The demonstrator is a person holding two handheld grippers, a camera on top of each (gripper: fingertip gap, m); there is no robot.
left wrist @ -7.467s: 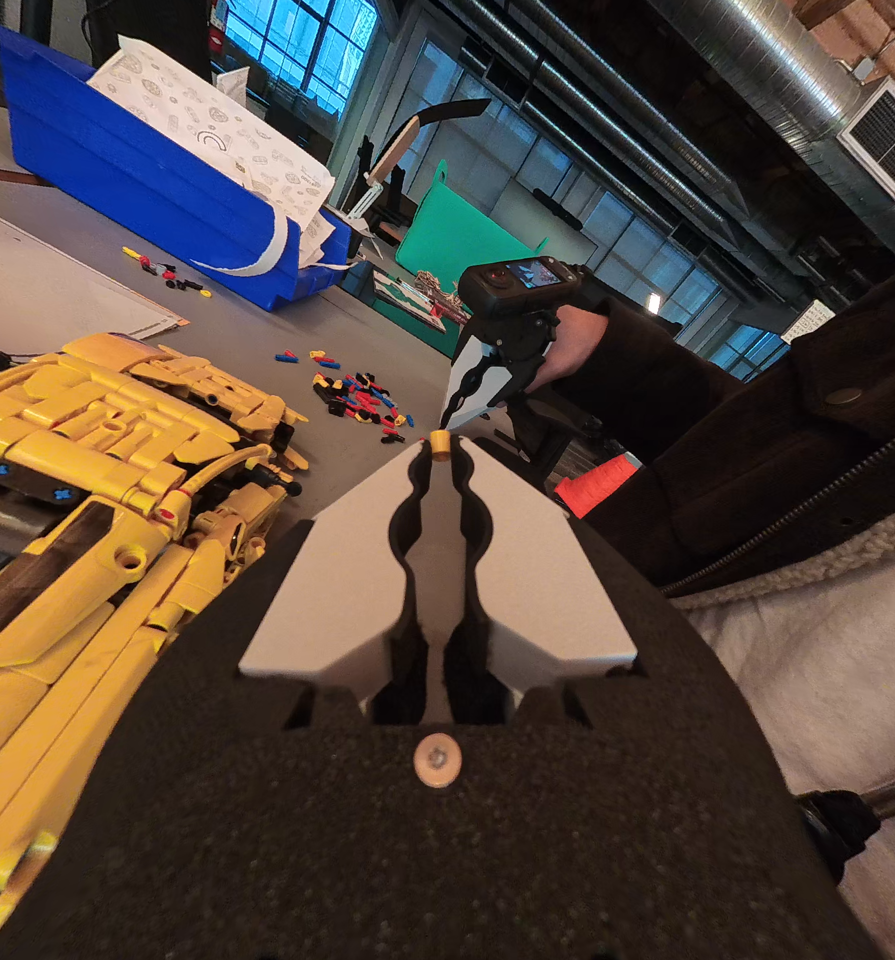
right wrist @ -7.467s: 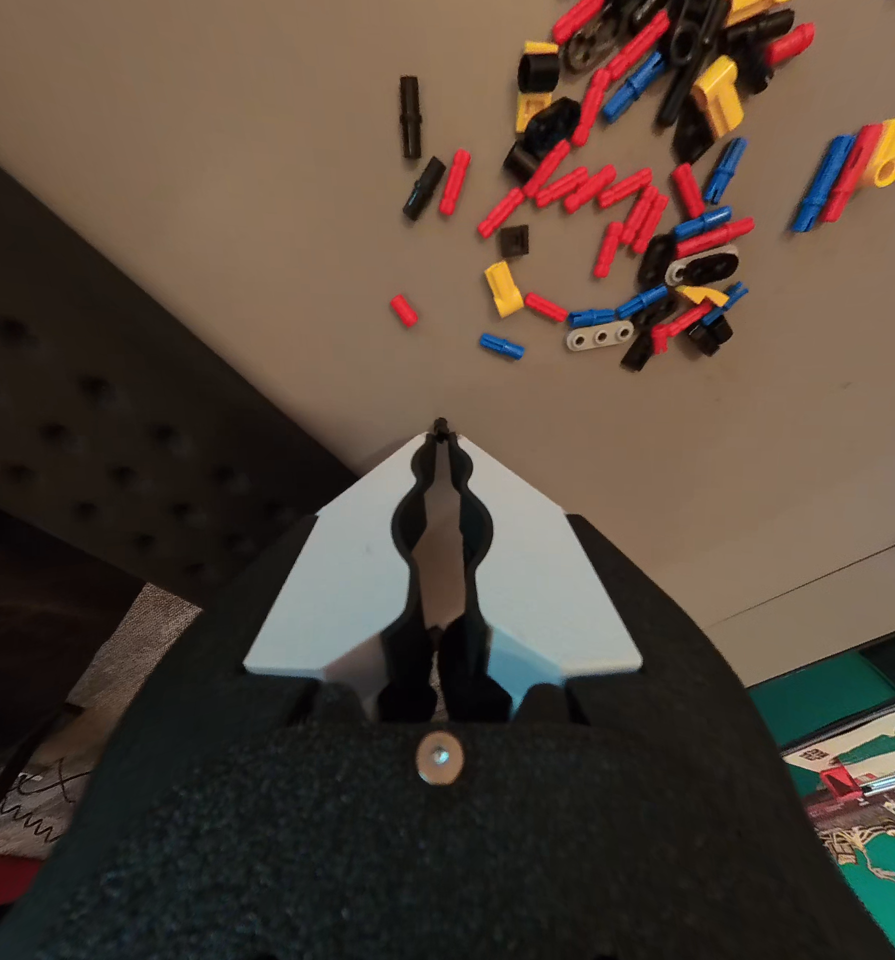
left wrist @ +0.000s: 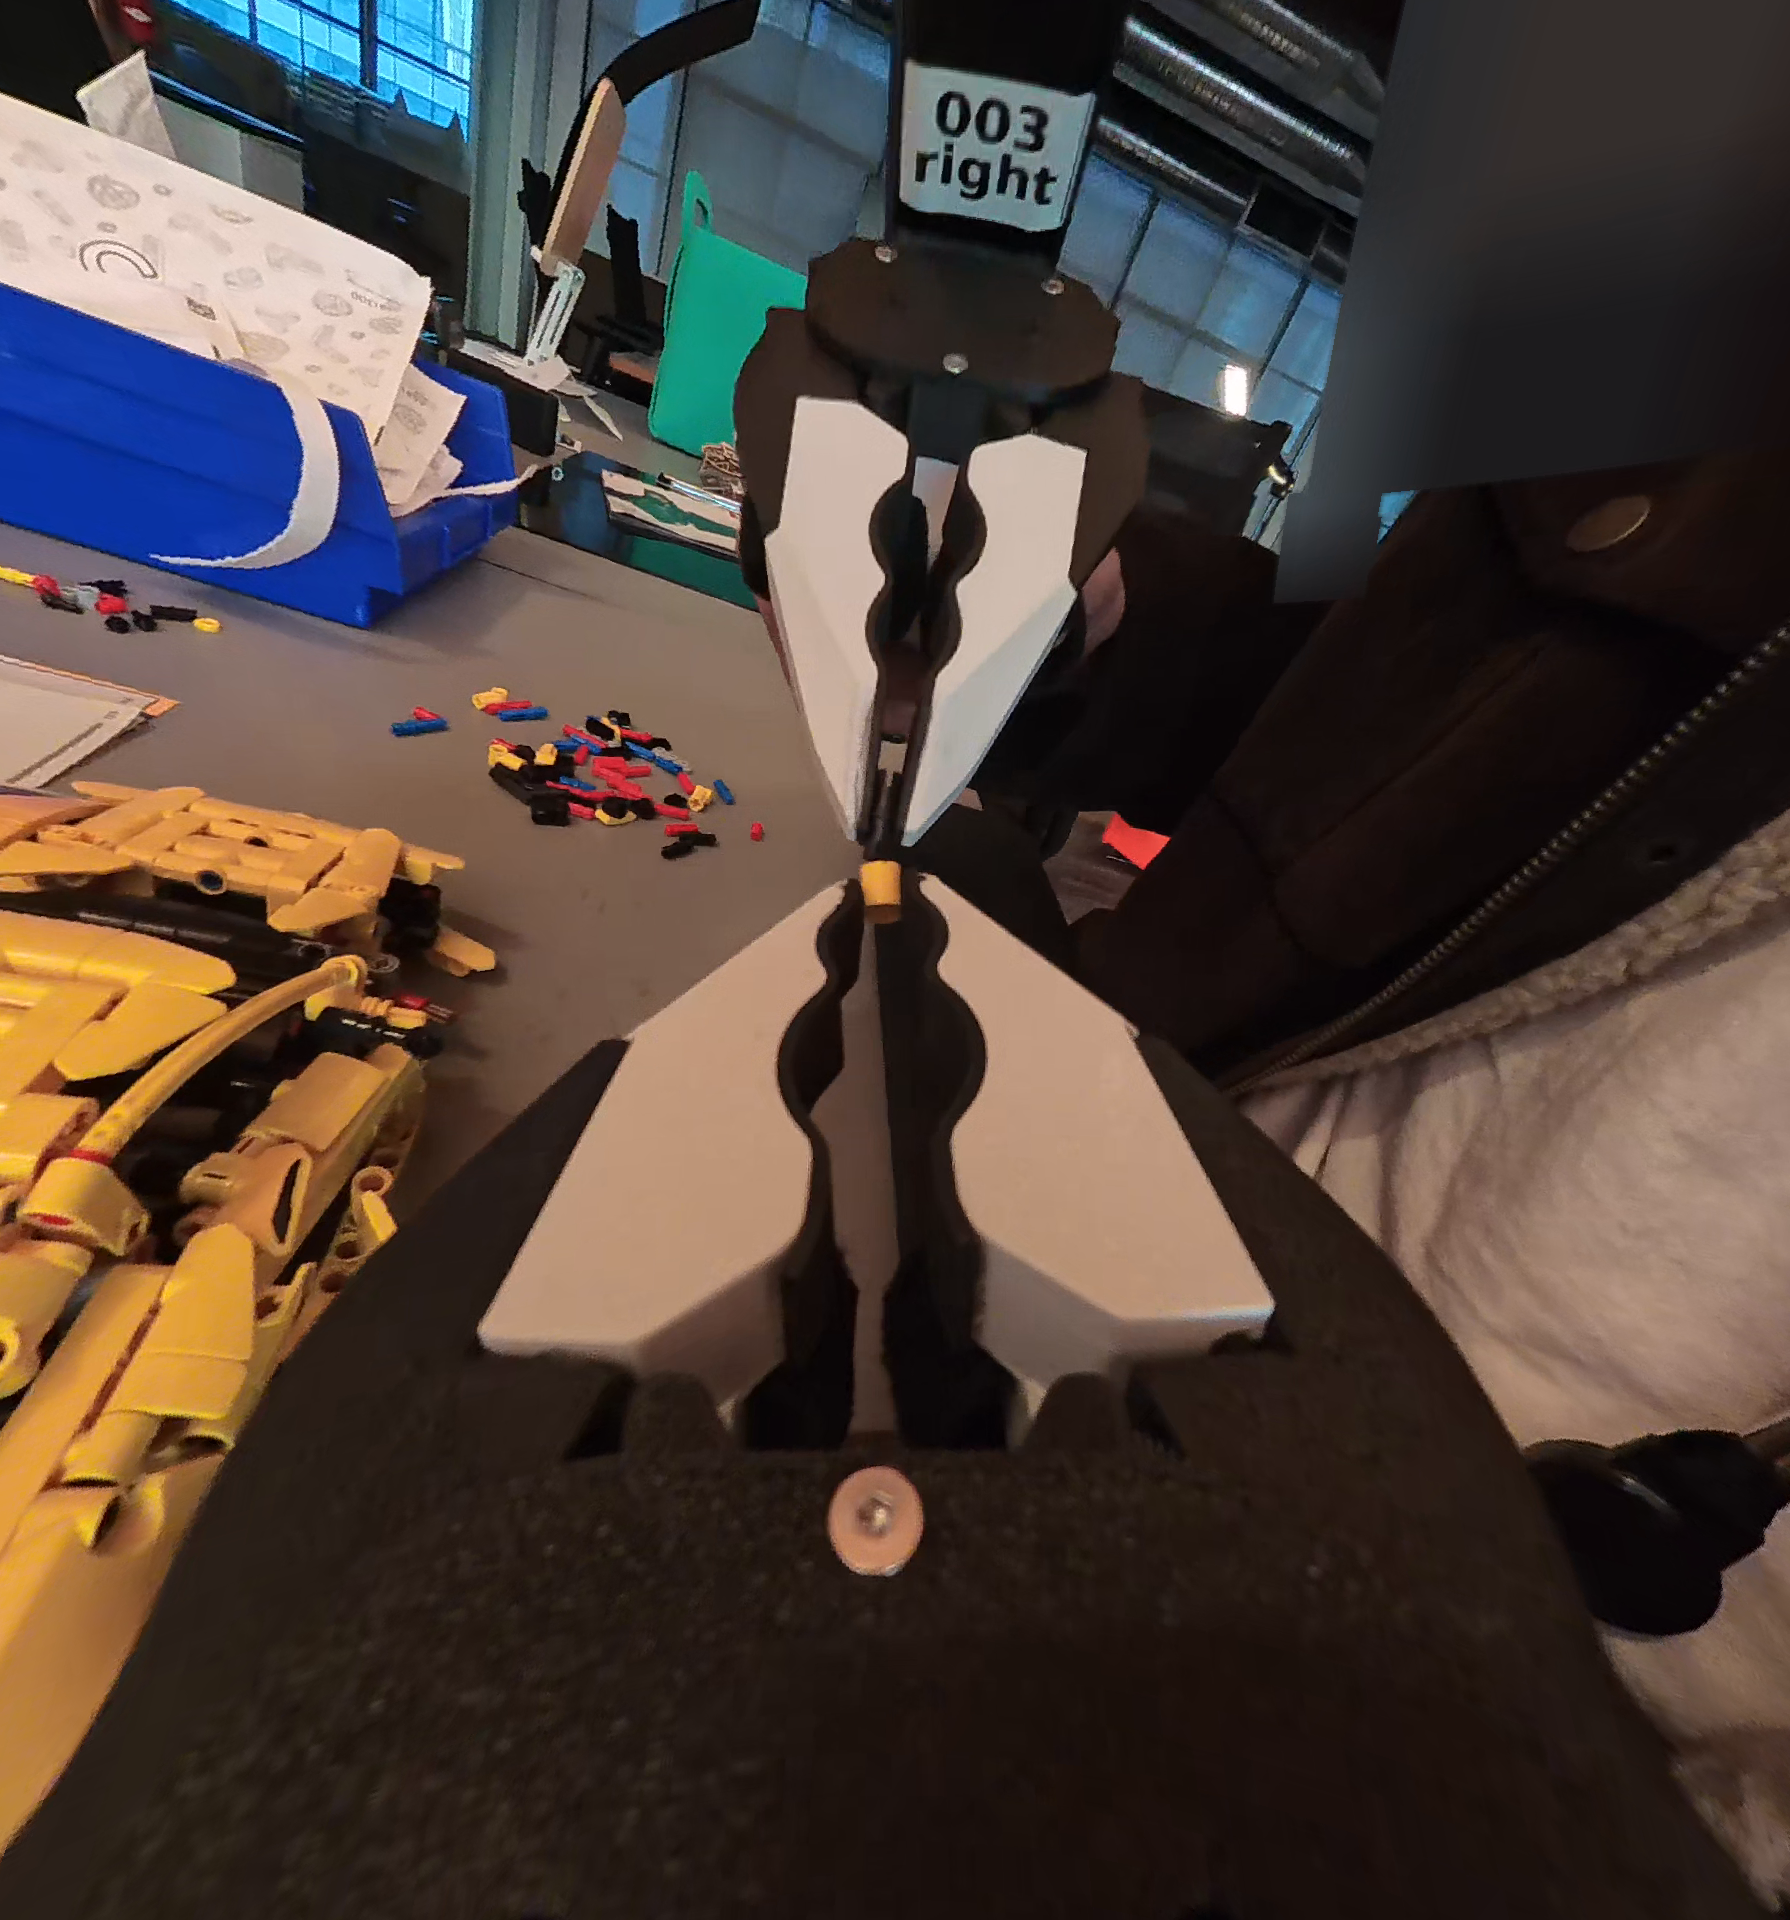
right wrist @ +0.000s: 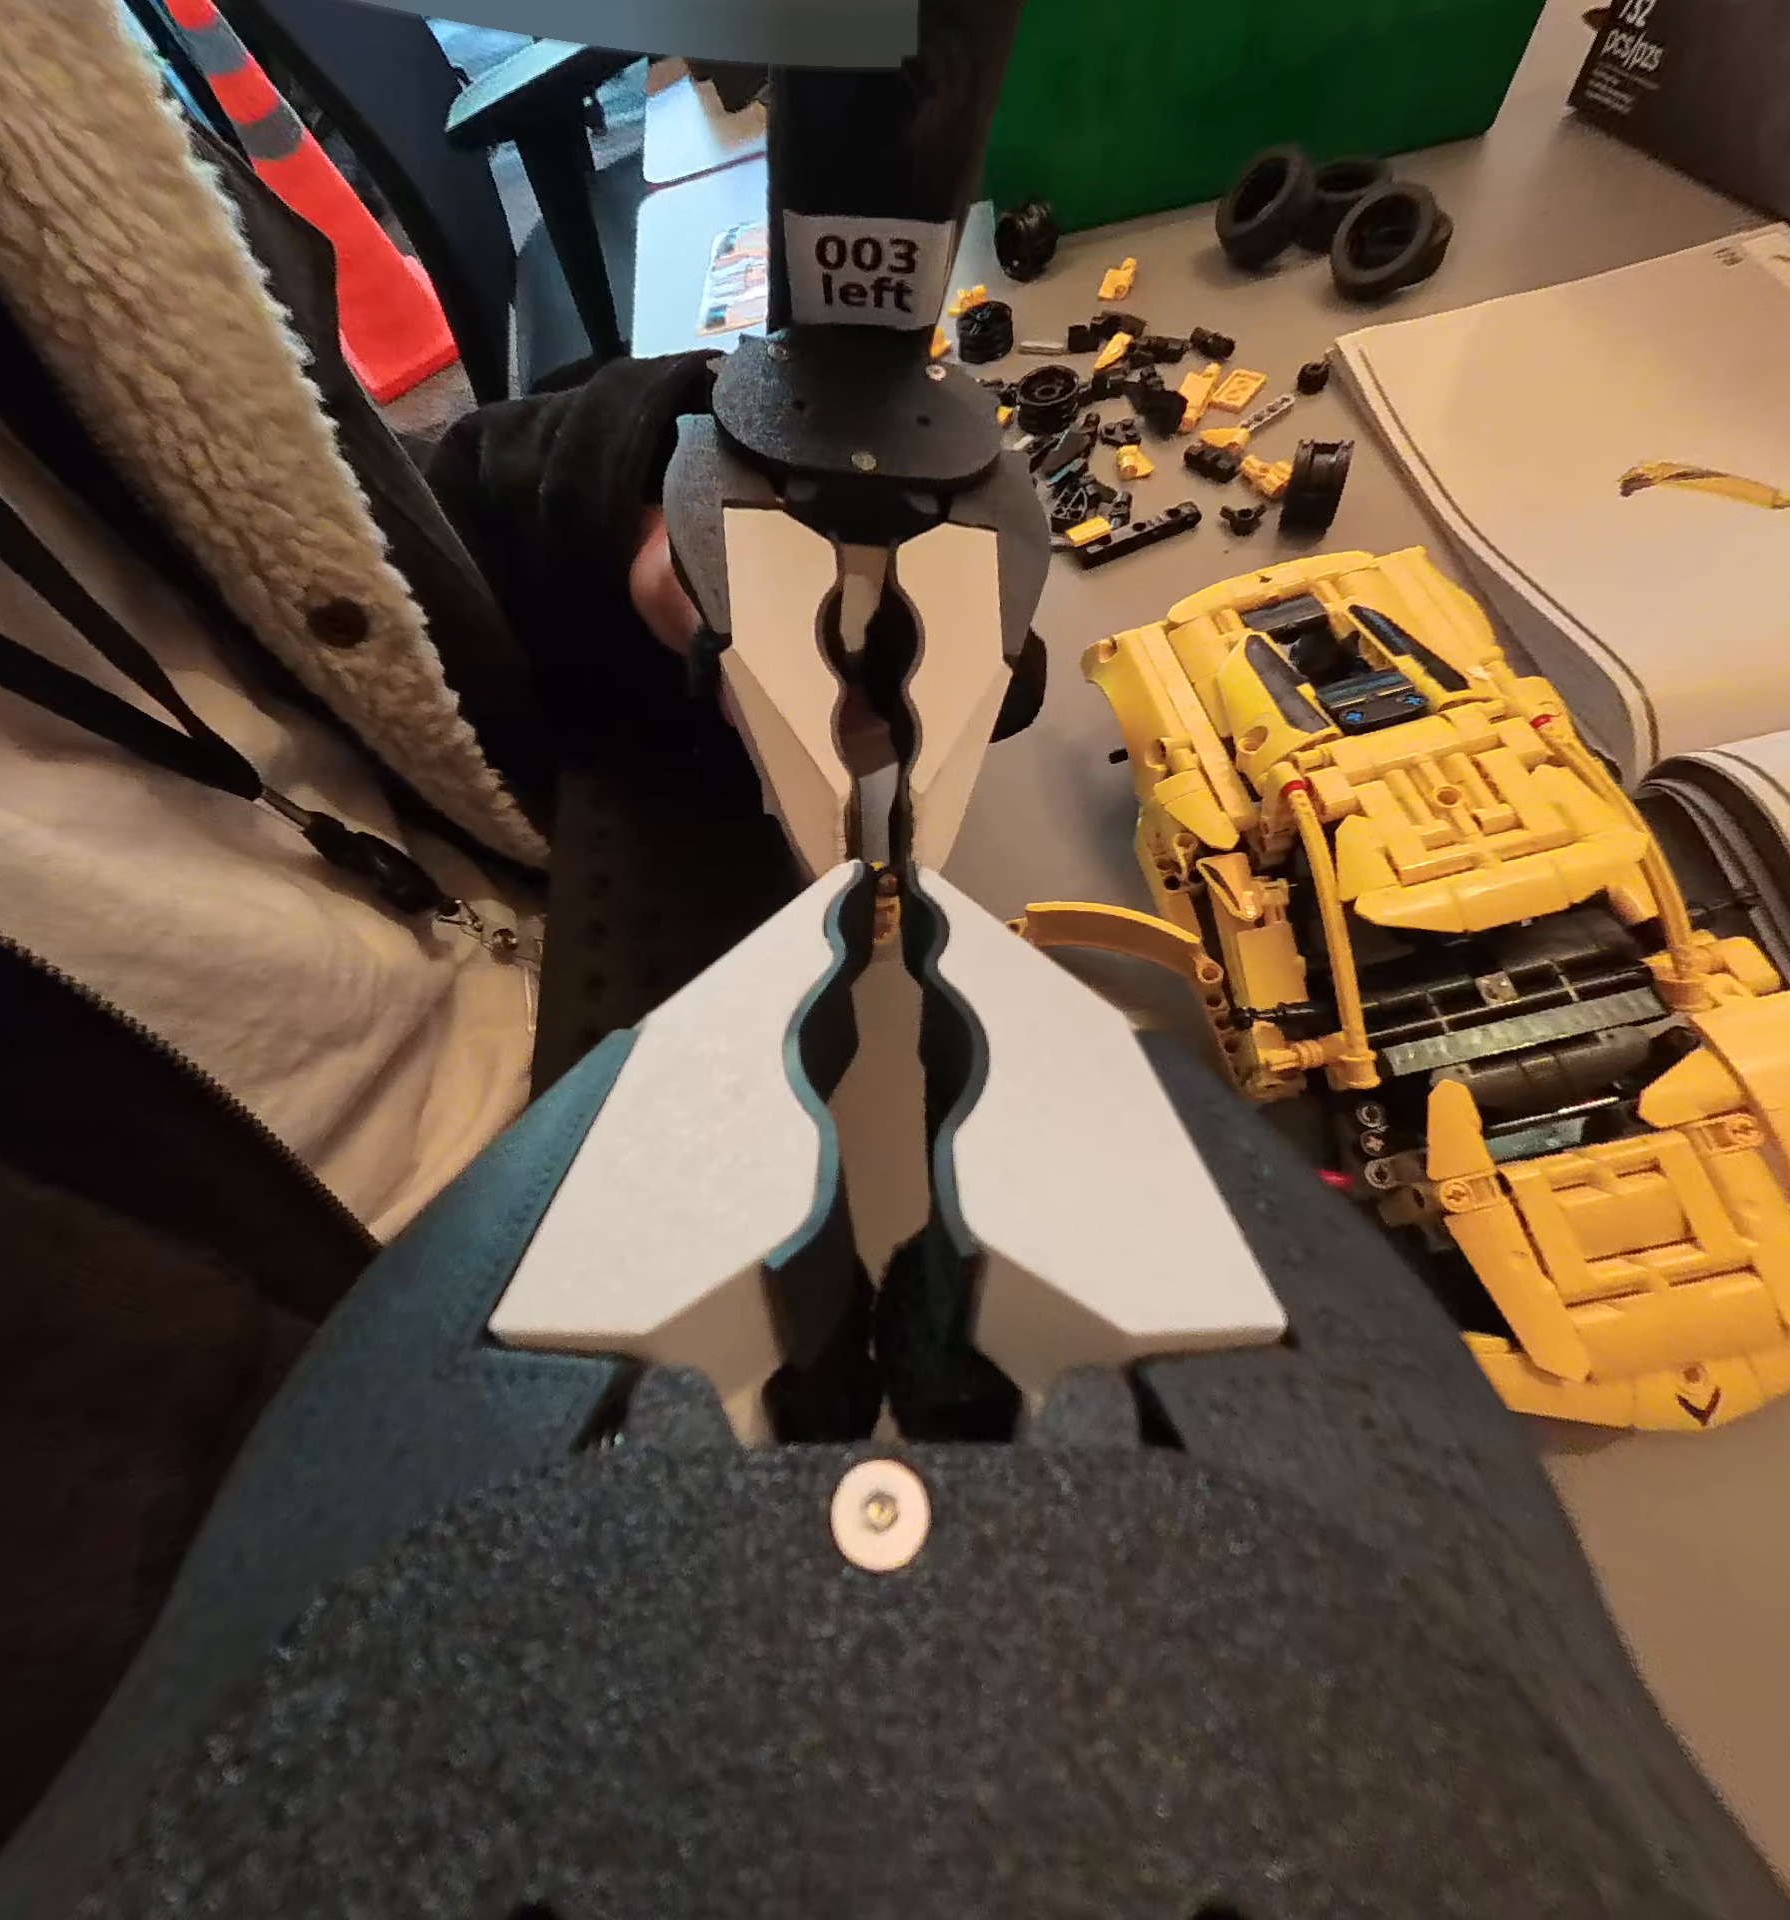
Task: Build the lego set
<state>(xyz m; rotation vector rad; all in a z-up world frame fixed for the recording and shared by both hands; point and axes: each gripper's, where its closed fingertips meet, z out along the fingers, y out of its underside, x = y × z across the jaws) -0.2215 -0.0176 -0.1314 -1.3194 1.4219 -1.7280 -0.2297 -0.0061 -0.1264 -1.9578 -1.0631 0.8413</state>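
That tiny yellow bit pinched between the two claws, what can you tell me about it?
The small yellow piece looks like a short, stubby plastic cylinder, a sleeve-like connector. It is clamped at the tips of the left gripper, held in the air above the table edge. A thin dark pin, held by the right gripper, meets its far end. In the right wrist view it is mostly hidden between the fingertips.

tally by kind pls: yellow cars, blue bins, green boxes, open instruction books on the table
yellow lego car model: 1
blue plastic bin: 1
green box: 1
open white instruction booklet: 1
total: 4
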